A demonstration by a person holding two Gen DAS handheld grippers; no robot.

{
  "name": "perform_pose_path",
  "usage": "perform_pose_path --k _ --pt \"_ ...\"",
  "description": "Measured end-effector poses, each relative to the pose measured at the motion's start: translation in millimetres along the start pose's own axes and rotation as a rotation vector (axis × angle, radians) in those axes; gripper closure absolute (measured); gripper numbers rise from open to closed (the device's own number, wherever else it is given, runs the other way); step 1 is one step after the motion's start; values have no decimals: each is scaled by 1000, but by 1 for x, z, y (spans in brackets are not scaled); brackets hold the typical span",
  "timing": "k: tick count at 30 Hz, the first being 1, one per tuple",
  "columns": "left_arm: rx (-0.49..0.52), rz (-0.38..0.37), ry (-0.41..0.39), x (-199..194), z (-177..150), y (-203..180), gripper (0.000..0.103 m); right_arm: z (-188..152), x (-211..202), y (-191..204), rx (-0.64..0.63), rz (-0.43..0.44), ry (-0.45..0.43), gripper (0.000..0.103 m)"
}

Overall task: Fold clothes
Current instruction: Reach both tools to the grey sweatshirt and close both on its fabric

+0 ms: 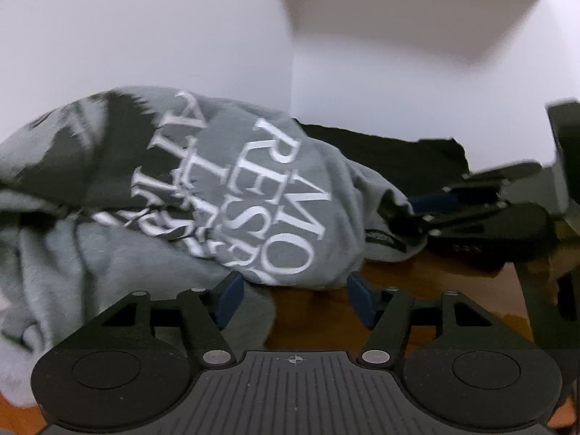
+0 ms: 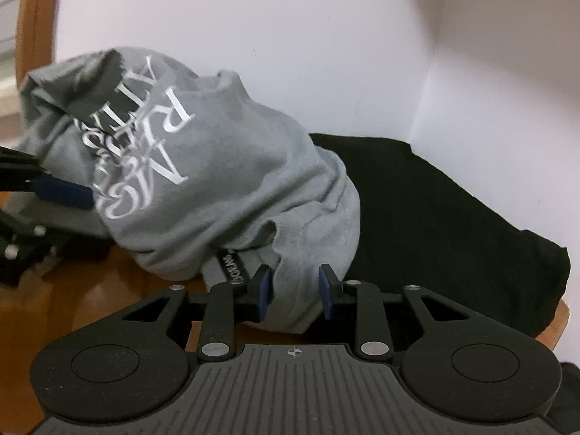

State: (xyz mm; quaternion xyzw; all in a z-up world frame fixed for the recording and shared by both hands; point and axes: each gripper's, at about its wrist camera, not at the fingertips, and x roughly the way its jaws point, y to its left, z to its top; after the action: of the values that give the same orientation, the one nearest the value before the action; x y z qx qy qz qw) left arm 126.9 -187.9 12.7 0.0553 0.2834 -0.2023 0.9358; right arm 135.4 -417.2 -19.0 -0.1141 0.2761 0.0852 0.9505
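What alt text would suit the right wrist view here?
A crumpled grey sweatshirt with white lettering lies heaped on a wooden table, and the right gripper has a fold of its hem between its blue pads. A black garment lies flat behind it by a white wall, and the left gripper reaches in from the left edge.

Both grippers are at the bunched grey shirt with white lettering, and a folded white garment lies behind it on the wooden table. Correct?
Not quite: the garment behind the grey shirt is black, not white, as the right wrist view shows. The rest holds: the left gripper and right gripper are at the shirt on the wooden table.
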Motion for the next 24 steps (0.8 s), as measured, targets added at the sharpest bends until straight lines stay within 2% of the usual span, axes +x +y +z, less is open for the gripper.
perform_pose_path --k 1,3,6,9,11,14,17,24 --pt "20 0 0 2 0 -4 36 1 2 0 -8 -5 3 75" --pt "45 6 5 7 1 -9 36 6 3 -2 -18 -27 3 90" --pt "71 19 16 16 2 -14 37 14 -3 -10 -2 -46 -27 98" --pt "109 39 26 26 4 -17 56 19 -14 -18 9 -57 -52 98" --pt "144 57 15 27 6 -18 75 21 -22 -22 14 -58 -68 98" --pt "144 48 -8 21 10 -12 89 21 -36 -25 17 -51 -86 98" --pt "126 46 -49 7 13 -6 93 21 -50 -25 13 -49 -99 98" --pt "75 43 -152 -56 27 10 94 28 -88 -16 6 -66 -137 99"
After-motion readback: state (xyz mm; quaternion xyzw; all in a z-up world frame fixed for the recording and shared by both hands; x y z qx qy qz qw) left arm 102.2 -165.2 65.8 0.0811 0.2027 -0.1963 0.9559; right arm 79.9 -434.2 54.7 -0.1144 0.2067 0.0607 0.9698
